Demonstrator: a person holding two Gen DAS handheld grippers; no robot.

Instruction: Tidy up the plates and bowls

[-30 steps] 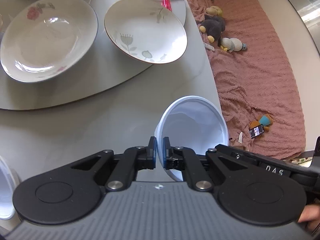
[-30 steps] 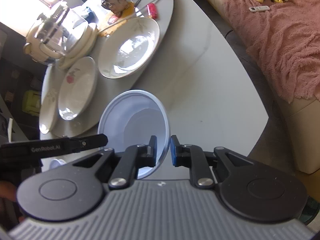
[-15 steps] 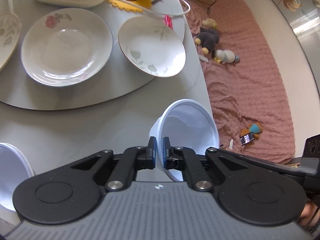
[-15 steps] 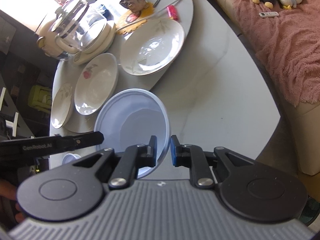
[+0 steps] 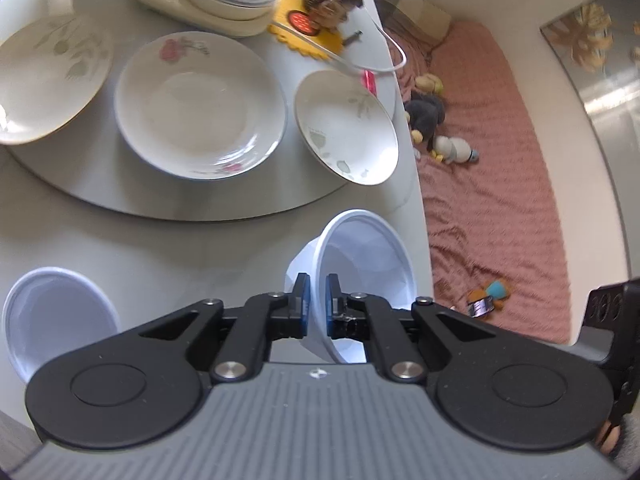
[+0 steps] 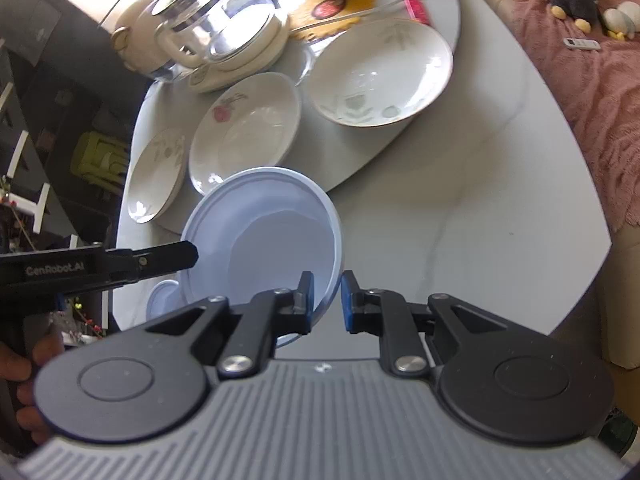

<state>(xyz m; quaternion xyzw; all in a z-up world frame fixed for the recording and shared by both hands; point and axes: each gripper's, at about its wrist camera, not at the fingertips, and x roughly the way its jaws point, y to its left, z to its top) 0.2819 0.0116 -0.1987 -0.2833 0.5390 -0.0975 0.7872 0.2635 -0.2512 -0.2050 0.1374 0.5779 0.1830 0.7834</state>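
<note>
My left gripper [image 5: 318, 306] is shut on the rim of a white plastic bowl [image 5: 368, 260], tilted and held above the grey table [image 5: 160, 248] near its right edge. My right gripper [image 6: 326, 300] is shut on the rim of a second white plastic bowl [image 6: 268, 240], also held up. A third white plastic bowl [image 5: 56, 320] sits at the lower left. Three ceramic plates lie on the round turntable [image 5: 100, 184]: a leaf plate [image 5: 52, 76], a pink-flower plate [image 5: 200, 104] and a leaf-patterned deep plate [image 5: 344, 128]. The left gripper's body [image 6: 100, 268] shows in the right wrist view.
A glass kettle [image 6: 216, 20] on its cream base stands at the back of the table, beside a yellow coaster [image 5: 308, 28], a white cable [image 5: 360, 64] and a pink lighter [image 5: 370, 80]. A pink-covered sofa [image 5: 492, 184] with plush toys runs along the table's right side.
Both grippers have risen and pulled back with their bowls still held. The plates now look smaller, and the third bowl has come into view at the lower left.
</note>
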